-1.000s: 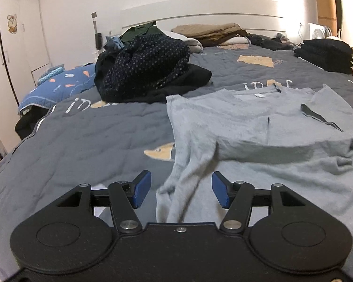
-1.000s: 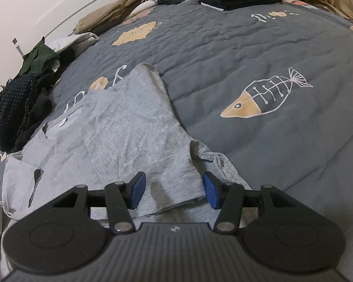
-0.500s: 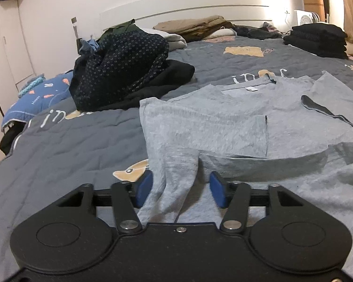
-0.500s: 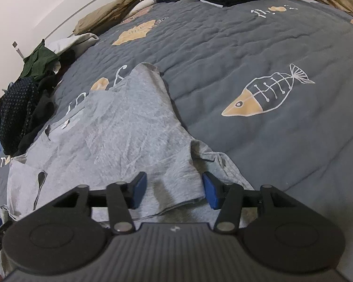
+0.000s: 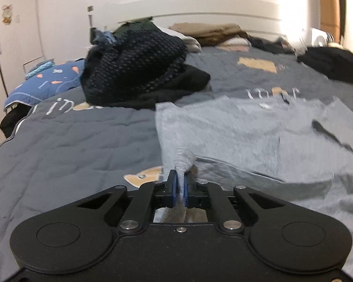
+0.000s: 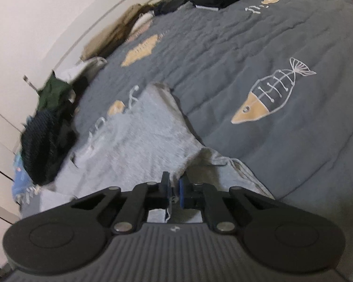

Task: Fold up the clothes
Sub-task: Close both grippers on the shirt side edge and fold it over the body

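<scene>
I see a light grey T-shirt (image 5: 235, 127) spread mostly flat on the dark grey bed quilt (image 5: 70, 145), collar toward the headboard, with a small white neck label showing. One sleeve lies folded across the body, making a straight crease. Near the bed's foot edge its hem is bunched into two raised pinches: one ridge of cloth stands up between the pads of my left tool (image 5: 180, 189), another rumpled fold (image 6: 174, 183) between those of my right tool (image 6: 174, 191).

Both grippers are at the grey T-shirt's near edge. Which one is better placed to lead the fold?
Left, marginally. The left gripper visibly pinches a ridge of the grey T-shirt; the right gripper is closing on the hem, with thinner cloth between its pads.
</scene>
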Tool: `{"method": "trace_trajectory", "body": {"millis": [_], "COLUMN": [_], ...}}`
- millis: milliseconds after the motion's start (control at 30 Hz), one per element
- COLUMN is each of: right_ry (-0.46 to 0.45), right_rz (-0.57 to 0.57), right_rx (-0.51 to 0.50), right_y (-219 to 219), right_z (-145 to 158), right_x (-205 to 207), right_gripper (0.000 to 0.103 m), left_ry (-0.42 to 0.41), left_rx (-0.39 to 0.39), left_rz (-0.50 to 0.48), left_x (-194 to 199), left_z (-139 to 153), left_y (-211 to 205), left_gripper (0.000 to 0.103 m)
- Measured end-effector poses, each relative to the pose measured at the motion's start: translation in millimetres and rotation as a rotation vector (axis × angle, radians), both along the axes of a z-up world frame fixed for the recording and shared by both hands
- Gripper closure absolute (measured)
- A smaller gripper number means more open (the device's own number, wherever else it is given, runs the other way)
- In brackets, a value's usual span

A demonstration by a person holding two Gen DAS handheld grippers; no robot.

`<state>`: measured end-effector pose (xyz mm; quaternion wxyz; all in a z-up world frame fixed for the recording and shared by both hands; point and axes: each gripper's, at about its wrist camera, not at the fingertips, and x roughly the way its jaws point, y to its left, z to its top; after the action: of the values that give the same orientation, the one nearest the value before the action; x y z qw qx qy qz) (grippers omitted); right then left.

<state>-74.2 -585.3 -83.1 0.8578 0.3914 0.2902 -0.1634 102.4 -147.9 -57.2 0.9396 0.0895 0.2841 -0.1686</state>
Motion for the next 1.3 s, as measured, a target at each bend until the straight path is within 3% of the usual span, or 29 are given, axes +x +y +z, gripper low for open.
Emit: {"method": "trace_trajectory", "body": {"millis": [133,333,633,1000,1300], "right_ry": [-0.086,-0.140,-0.192,-0.134,-0.062], "right_rz": [-0.023,-0.011,-0.012,-0.007,-0.001], "right_rx": [0.066,0.078,0.055,-0.032,-0.144], "right_y": [-6,-12,-39,-55,-61], "right_z": [11,30,61,61,31], "right_x": [-4,1,40,152,221], "right_gripper": [0.097,0.097,0.097,0.097,0.097], "left_ry": [-0.015,-0.046,-0.114,-0.125,-0.092], "left_rx": [-0.033,-0.082,-0.070,0.031,0.087], "left_rz": [0.008,0.016,0.001,-0.009,-0.018], "left_x": [1,4,44,128,180], "left_z": [11,30,59,54,31], "left_y": [8,13,14,-14,-39], "left_gripper": [0.097,0.097,0.097,0.097,0.097]}}
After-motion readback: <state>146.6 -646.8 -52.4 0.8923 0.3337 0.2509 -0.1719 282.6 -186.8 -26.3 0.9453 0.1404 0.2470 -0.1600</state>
